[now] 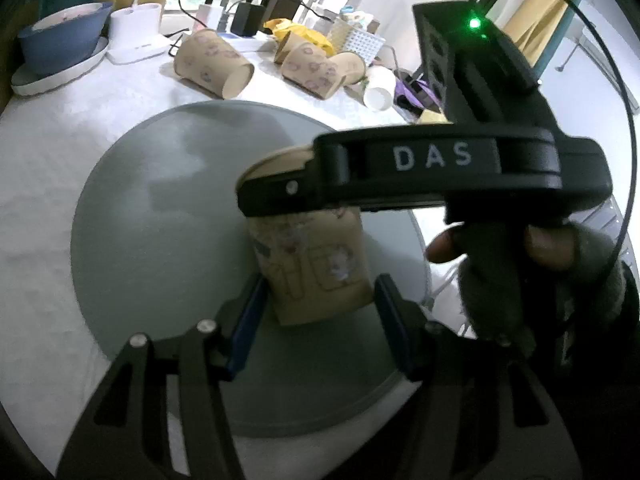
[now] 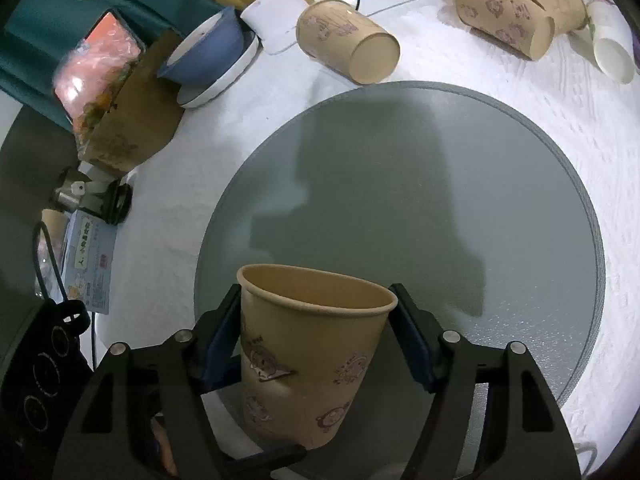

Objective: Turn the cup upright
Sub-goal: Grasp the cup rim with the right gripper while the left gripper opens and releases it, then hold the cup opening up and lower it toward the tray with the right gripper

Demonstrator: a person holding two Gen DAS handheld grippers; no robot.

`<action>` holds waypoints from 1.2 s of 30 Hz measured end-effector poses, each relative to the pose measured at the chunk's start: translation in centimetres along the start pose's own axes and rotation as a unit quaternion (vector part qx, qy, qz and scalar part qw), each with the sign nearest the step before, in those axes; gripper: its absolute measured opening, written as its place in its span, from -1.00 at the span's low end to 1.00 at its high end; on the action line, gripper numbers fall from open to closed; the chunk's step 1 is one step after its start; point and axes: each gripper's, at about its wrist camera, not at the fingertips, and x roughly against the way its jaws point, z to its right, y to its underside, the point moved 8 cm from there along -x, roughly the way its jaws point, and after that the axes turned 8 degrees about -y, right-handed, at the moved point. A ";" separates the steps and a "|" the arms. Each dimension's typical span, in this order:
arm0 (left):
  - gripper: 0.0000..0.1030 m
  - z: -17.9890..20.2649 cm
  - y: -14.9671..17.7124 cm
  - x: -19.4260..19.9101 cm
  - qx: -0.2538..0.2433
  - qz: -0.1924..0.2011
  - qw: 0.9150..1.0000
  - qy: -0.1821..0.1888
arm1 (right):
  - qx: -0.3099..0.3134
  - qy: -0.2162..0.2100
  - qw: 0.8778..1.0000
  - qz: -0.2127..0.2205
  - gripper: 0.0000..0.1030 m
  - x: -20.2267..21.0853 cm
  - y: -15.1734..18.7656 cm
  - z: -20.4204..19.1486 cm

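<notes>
A tan paper cup with pig drawings (image 2: 308,356) stands mouth up over the round grey mat (image 2: 500,184). My right gripper (image 2: 316,332) is shut on the cup, with its blue pads pressed on both sides just under the rim. In the left wrist view the same cup (image 1: 316,268) sits between the pads of my left gripper (image 1: 318,312), which is open, with gaps on both sides. The right gripper's black body (image 1: 420,168) covers the cup's top there.
Three more tan cups (image 2: 348,44) (image 2: 504,28) (image 2: 560,0) lie on their sides at the far edge of the white cloth, with a small white cup (image 2: 612,52). A blue bowl on a plate (image 2: 208,52), a white lamp base (image 2: 276,16) and a cardboard box (image 2: 132,120) stand to the left.
</notes>
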 end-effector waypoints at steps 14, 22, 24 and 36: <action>0.37 -1.2 -0.1 0.8 0.028 -0.003 0.999 -0.021 | 0.051 0.040 0.993 0.095 0.42 4.1 -1.0 -0.8; 0.37 -2.8 -0.6 0.8 0.050 -0.002 0.998 -0.045 | 0.085 0.078 0.982 0.152 0.42 6.1 -1.6 -0.9; 0.37 -3.3 -0.8 0.8 0.054 -0.002 0.997 -0.051 | 0.103 0.089 0.976 0.169 0.42 6.6 -1.9 -1.1; 0.37 -7.6 -3.0 0.2 0.102 0.010 0.992 -0.079 | 0.209 0.122 0.943 0.228 0.42 5.4 -3.7 -2.3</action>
